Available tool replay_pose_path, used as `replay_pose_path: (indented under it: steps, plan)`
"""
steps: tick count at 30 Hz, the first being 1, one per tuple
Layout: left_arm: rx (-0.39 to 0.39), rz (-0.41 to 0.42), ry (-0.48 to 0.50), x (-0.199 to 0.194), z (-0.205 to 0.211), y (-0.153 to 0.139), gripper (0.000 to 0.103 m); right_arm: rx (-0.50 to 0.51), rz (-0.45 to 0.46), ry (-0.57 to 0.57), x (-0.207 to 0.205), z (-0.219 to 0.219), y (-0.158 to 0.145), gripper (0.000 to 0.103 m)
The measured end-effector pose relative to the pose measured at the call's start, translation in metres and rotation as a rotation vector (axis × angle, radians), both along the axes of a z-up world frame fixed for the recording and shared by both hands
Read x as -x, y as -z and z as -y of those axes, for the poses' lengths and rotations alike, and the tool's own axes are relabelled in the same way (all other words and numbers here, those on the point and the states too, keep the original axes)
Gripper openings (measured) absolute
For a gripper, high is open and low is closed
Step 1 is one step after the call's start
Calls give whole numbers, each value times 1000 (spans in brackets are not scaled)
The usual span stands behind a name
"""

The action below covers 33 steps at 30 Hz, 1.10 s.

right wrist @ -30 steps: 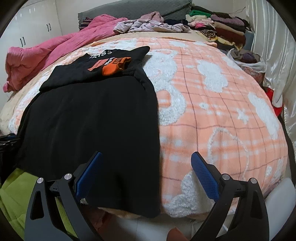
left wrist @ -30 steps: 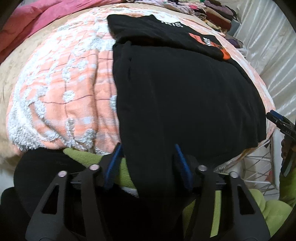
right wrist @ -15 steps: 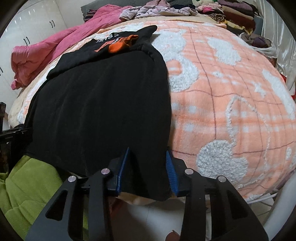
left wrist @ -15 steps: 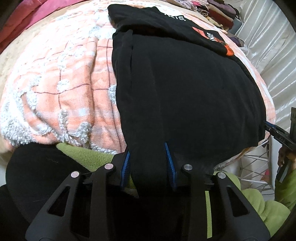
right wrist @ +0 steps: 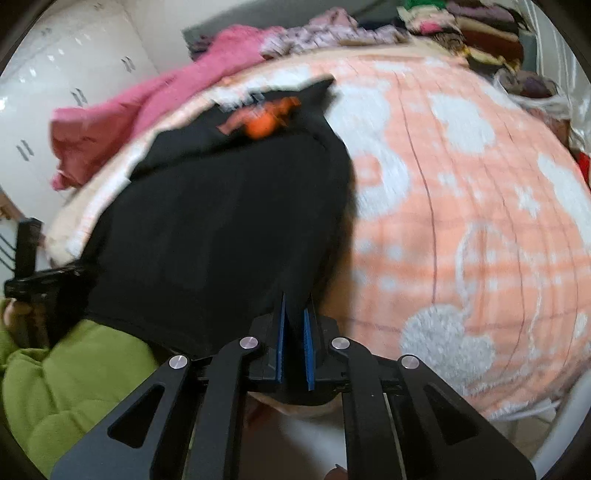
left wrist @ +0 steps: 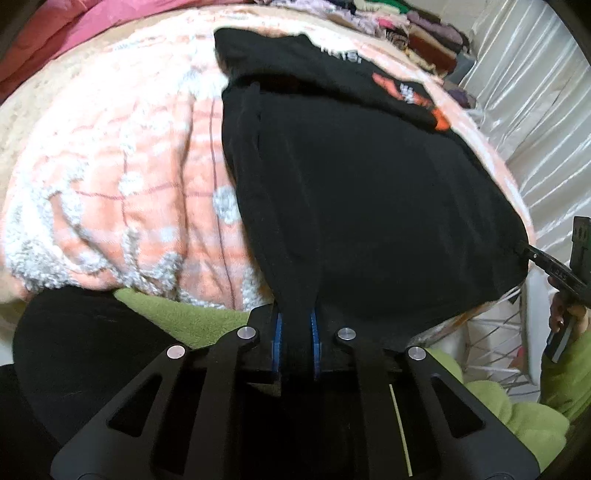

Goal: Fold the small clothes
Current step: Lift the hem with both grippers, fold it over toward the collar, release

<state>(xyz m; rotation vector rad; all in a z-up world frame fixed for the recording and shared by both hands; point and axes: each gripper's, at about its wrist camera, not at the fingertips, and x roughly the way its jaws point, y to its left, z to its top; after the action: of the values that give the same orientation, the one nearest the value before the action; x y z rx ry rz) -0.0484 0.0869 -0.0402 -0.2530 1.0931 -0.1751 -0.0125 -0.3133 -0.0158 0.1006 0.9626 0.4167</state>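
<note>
black shirt lies spread on the peach blanket w/ white fluffy patches, its near hem hanging off the bed edge. left gripper fingers pinched narrow on the hem at the shirt's left corner. right gripper likewise clamped tight on the hem at the right corner. orange print shows at the shirt's far end. pink quilt bunched beyond, clothes pile at far right.

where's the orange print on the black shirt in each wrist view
Left wrist: the orange print sits upper right, at the far end of the black shirt.
Right wrist: the orange print sits upper left of centre, again at the shirt's far end.
Shared landmark: the pink blanket, beyond the shirt in both views.
</note>
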Motion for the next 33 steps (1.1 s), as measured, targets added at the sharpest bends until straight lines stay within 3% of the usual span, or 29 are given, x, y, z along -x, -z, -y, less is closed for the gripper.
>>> replay_pose_path:
  steps: [9,17,25,33]
  plan:
    - [71,130,-85,-1,-31,-49,5,-137,198,12,-21,-1,-61,8]
    - [87,237,-145,-43,-47,-95,5,-210,316,65,-54,4,-93,8]
    - [80,261,-182,-97,-51,-108,5,-196,348,108,-101,0,-104,8]
    - [81,232,-208,-138,-59,-98,5,-187,326,139,-146,-7,-95,8]
